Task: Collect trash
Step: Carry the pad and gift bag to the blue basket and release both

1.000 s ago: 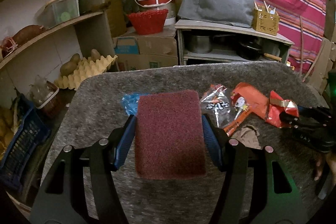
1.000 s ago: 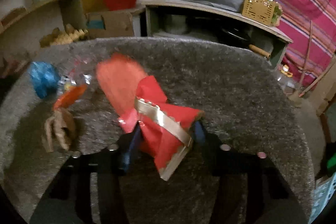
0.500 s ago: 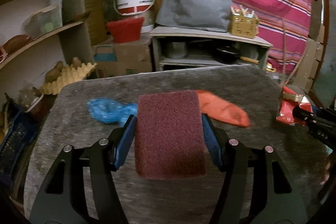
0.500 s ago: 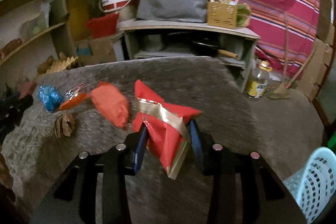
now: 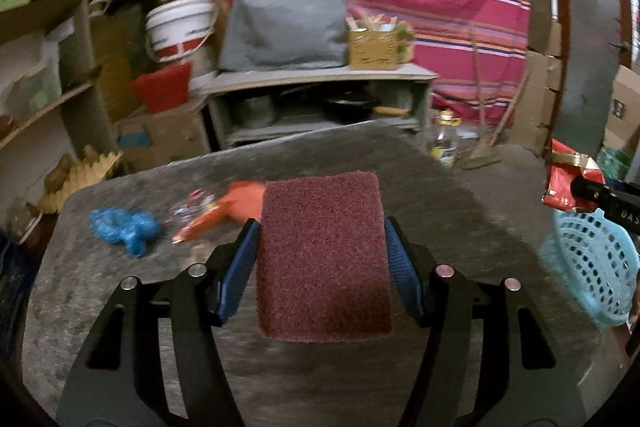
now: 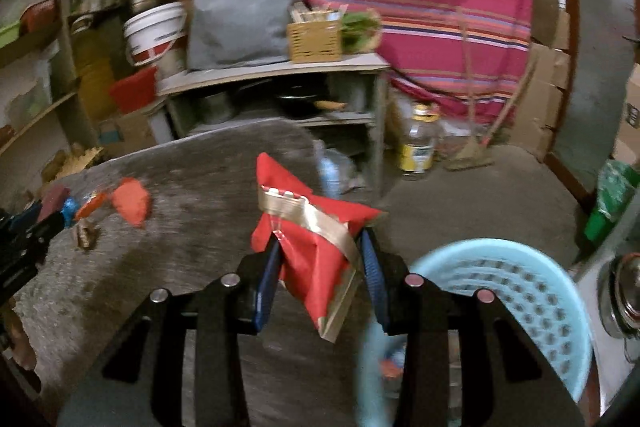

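My left gripper (image 5: 322, 239) is shut on a maroon scouring pad (image 5: 322, 255) above the grey felt table (image 5: 440, 211). My right gripper (image 6: 320, 259) is shut on a red and gold wrapper (image 6: 308, 243), held at the table's right edge above a light blue plastic basket (image 6: 512, 299). In the left wrist view the wrapper (image 5: 566, 179) and basket (image 5: 588, 263) show at far right. On the table lie a blue plastic scrap (image 5: 122, 227), a clear printed wrapper (image 5: 192, 205), an orange wrapper (image 5: 240, 203) and a brown scrap (image 6: 84, 233).
Behind the table stands a low shelf unit (image 5: 320, 99) with pots, a grey cushion and a wicker box. Shelves with buckets and egg trays (image 5: 80, 171) stand at left. A jar (image 6: 418, 143) and broom sit on the floor. A green bag (image 6: 612, 203) is at right.
My right gripper has carried the red wrapper rightward off the table's middle to above the blue basket. My left gripper with the pad has swung right too, so the remaining litter now sits left.
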